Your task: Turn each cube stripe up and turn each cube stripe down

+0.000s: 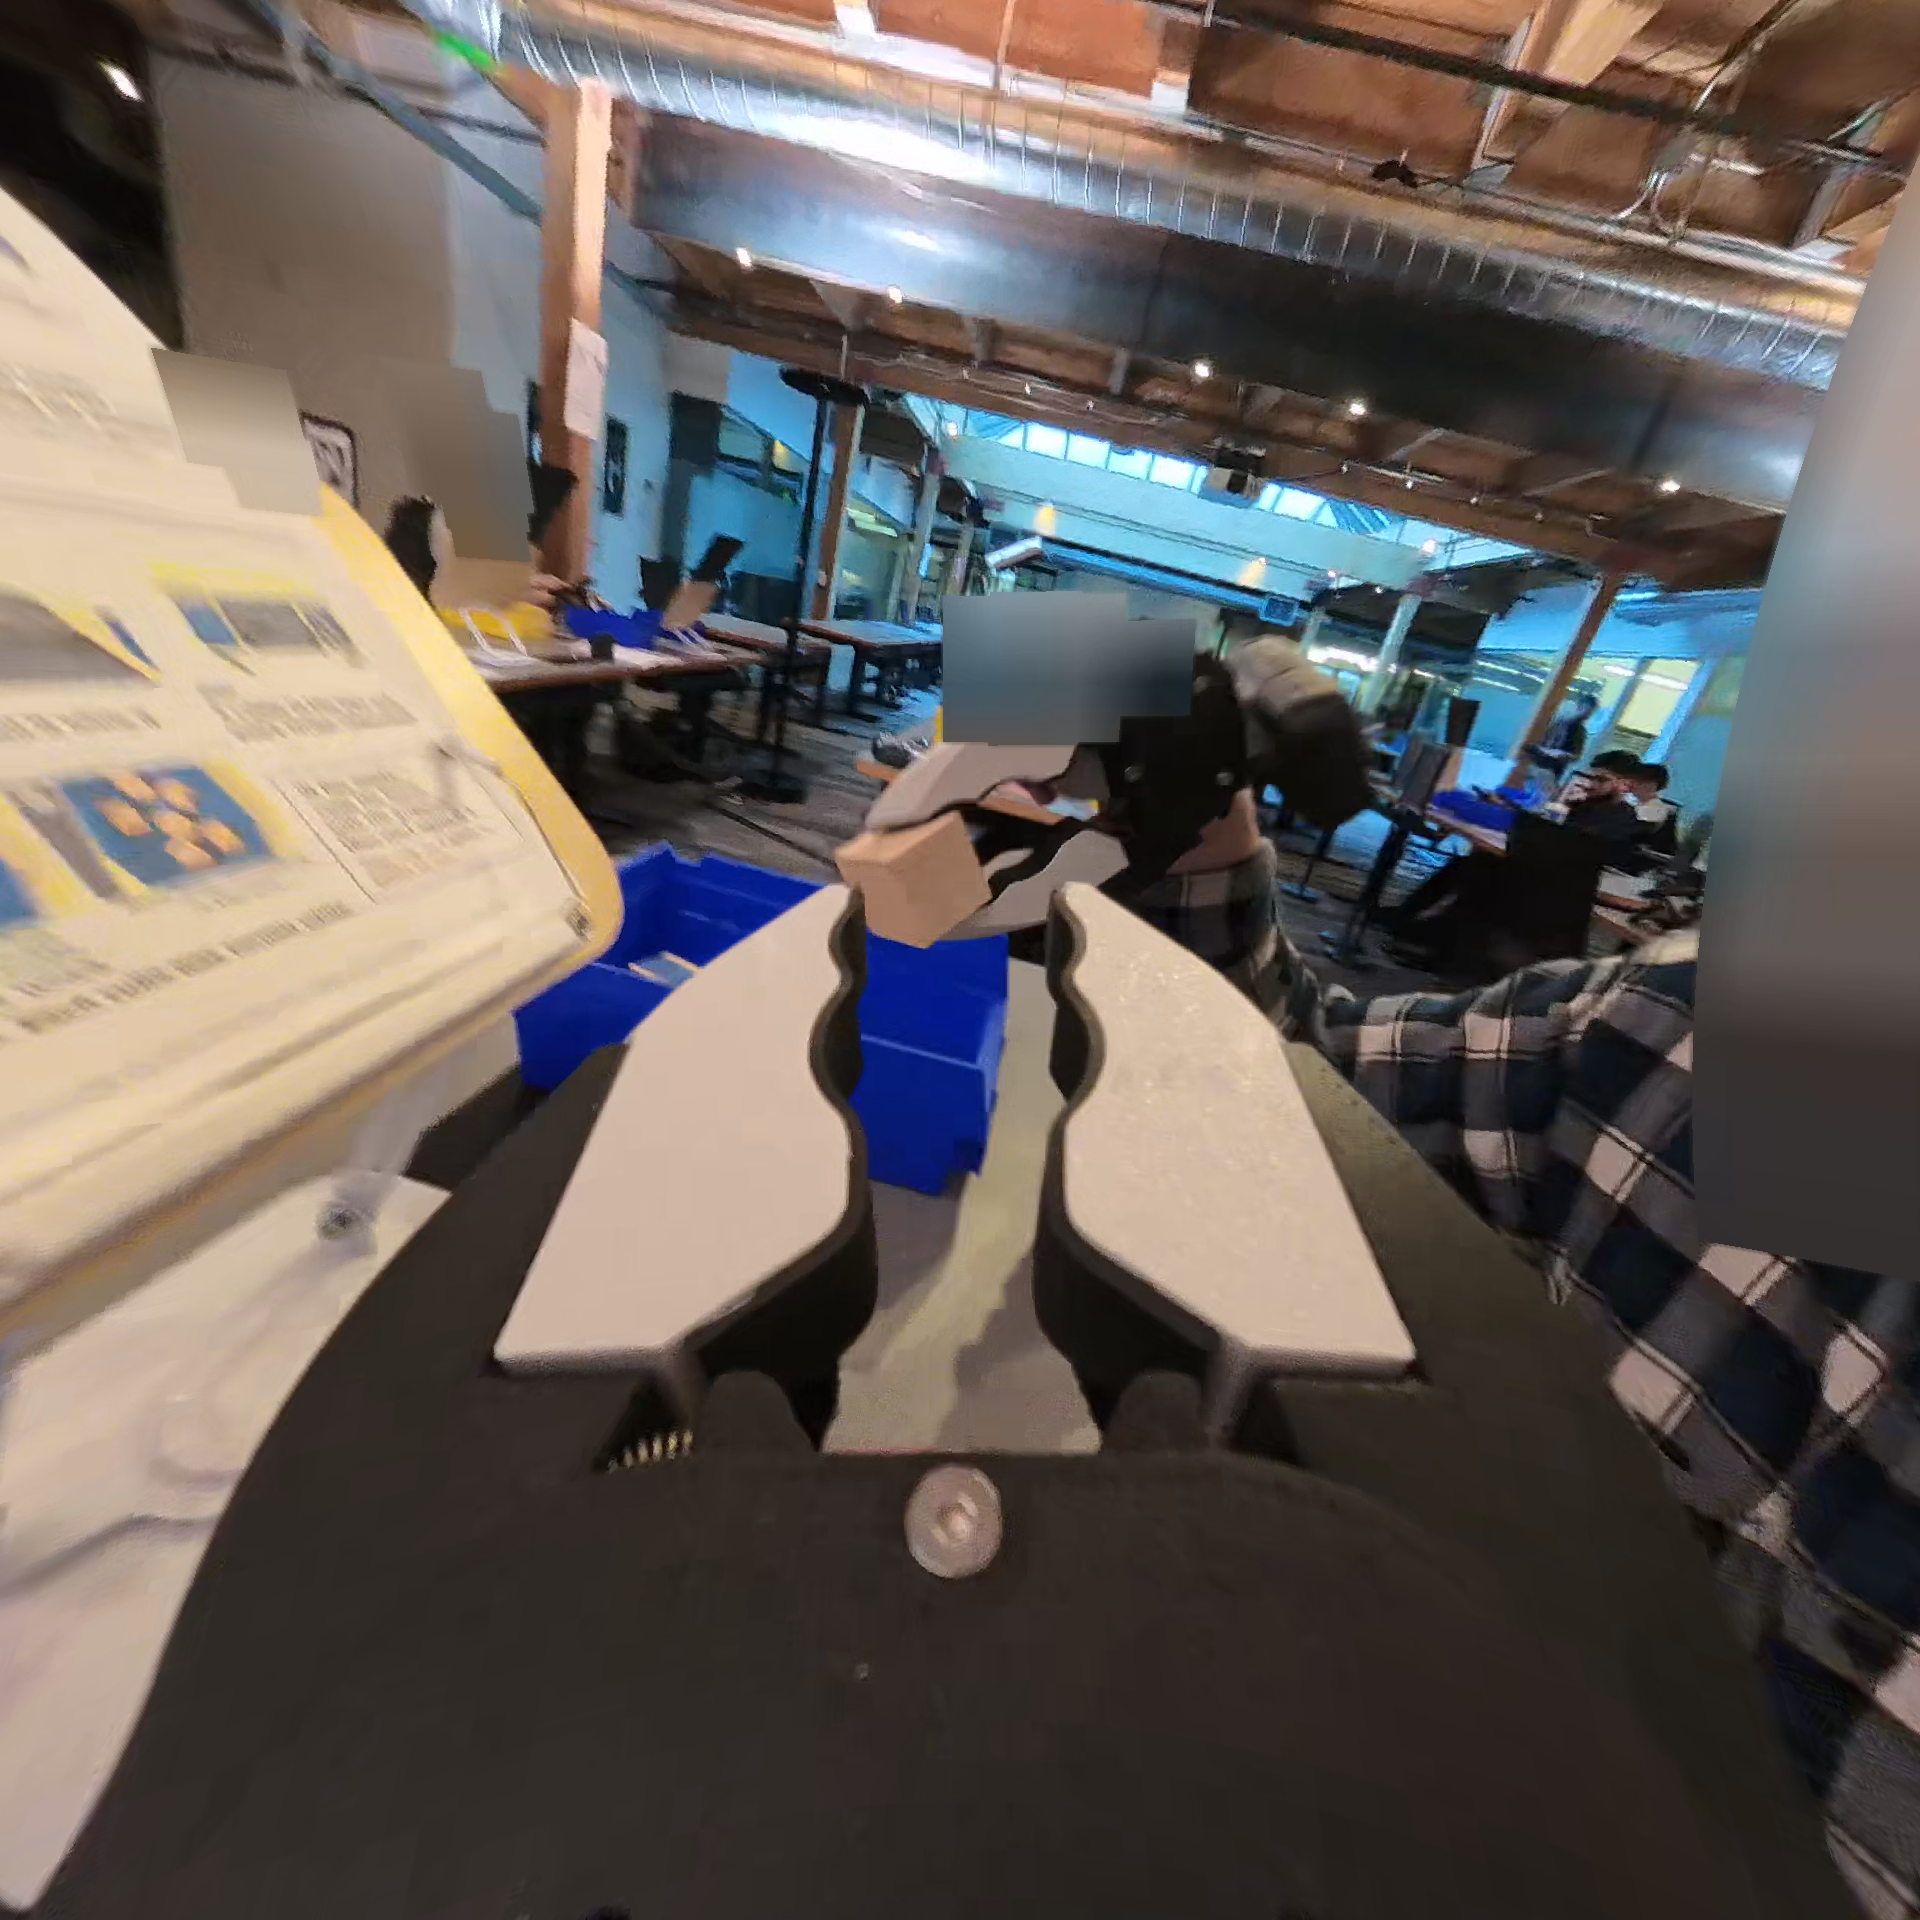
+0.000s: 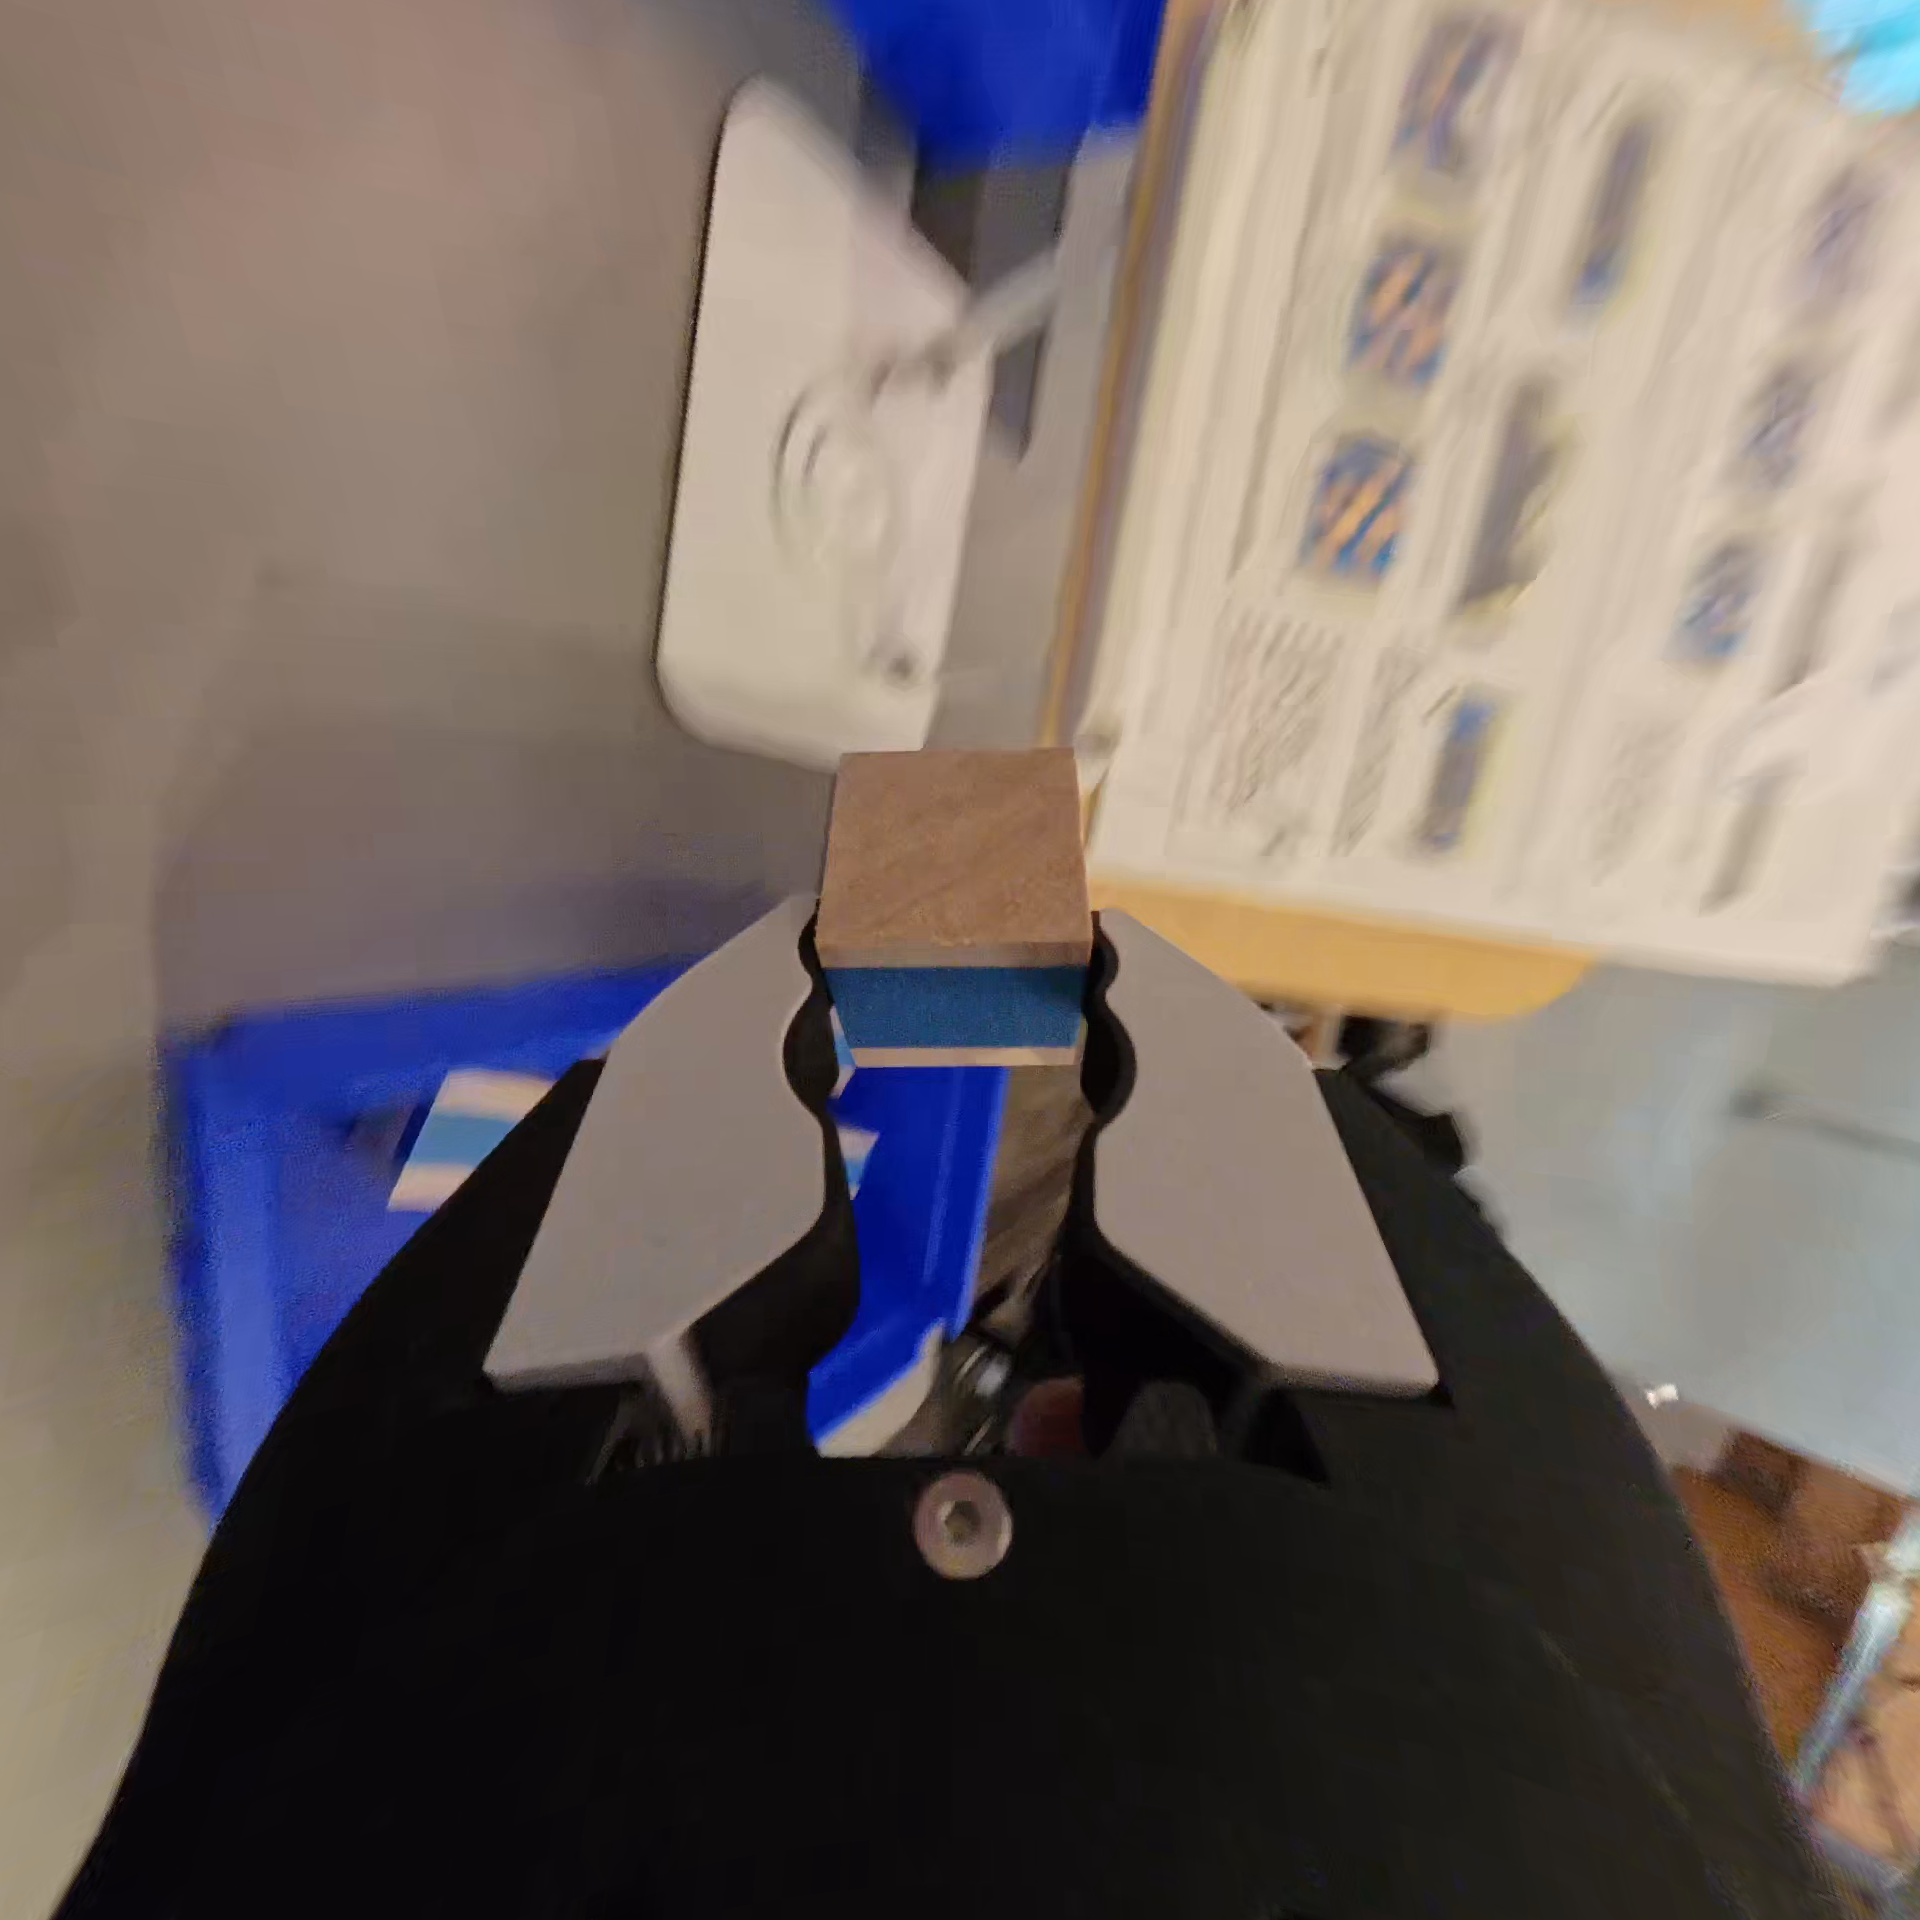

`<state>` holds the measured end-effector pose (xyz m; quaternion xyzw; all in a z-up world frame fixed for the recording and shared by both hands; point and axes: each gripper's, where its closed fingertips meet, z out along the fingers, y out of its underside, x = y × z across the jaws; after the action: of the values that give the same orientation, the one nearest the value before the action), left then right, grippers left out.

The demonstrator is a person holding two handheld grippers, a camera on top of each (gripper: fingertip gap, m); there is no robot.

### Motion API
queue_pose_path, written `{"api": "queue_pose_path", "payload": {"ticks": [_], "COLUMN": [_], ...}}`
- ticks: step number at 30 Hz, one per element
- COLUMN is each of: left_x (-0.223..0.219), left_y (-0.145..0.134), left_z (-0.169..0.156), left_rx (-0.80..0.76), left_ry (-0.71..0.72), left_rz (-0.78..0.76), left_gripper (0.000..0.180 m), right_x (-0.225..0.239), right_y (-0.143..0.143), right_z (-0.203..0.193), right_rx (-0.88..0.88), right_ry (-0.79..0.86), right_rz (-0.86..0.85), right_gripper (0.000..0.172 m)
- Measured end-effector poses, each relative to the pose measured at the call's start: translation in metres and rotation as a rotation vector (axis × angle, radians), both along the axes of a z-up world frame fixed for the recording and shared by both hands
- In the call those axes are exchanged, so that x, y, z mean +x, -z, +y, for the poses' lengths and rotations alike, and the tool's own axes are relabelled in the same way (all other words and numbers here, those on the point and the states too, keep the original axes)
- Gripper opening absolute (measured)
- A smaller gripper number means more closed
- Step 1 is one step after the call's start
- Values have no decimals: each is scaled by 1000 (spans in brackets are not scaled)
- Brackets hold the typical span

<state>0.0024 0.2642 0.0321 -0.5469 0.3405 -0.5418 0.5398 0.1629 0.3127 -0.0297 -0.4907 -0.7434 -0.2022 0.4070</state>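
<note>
My right gripper (image 2: 956,935) is shut on a wooden cube (image 2: 951,852). Both pads press on the cube's sides, and its blue stripe (image 2: 956,1003) faces the camera. The left wrist view shows the same cube (image 1: 914,873) pinched at the tips of the right gripper, plain wood faces showing, held in the air above a blue bin (image 1: 925,1070). My left gripper (image 1: 956,914) is just below and in front of that cube. Its fingers stand apart with nothing between them.
The blue bin (image 2: 291,1091) holds another striped cube (image 2: 457,1138). A printed instruction sheet with a yellow border (image 1: 208,779) stands on a white base (image 1: 156,1455) at the left. A plaid sleeve (image 1: 1558,1091) reaches in from the right. The grey table (image 1: 966,1299) lies below.
</note>
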Motion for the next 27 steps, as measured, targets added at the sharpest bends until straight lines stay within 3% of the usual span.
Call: {"api": "queue_pose_path", "payload": {"ticks": [3, 7, 12, 17, 19, 22, 27], "left_x": [-23, -44, -53, -54, -54, -57, -68], "left_y": [-24, -37, -34, -29, -29, -32, -42], "left_z": [6, 9, 12, 15, 14, 13, 11], "left_rx": [37, 68, 55, 40, 40, 54, 91], "left_ry": [-39, -90, -102, -100, -96, -103, -146], "left_rz": [-33, -74, -79, -77, -75, -70, -58], "left_gripper": [27, 23, 21, 20, 20, 20, 18], "right_x": [88, 158, 196, 194, 194, 193, 175], "right_y": [40, 87, 145, 180, 184, 167, 94], "right_z": [14, 22, 19, 12, 9, 17, 40], "right_rx": [-251, -509, -732, -851, -888, -816, -514], "right_ry": [245, 485, 621, 608, 638, 642, 574], "right_rz": [-175, -272, -422, -484, -486, -426, -189], "right_gripper": [46, 46, 46, 46, 64, 72, 53]}}
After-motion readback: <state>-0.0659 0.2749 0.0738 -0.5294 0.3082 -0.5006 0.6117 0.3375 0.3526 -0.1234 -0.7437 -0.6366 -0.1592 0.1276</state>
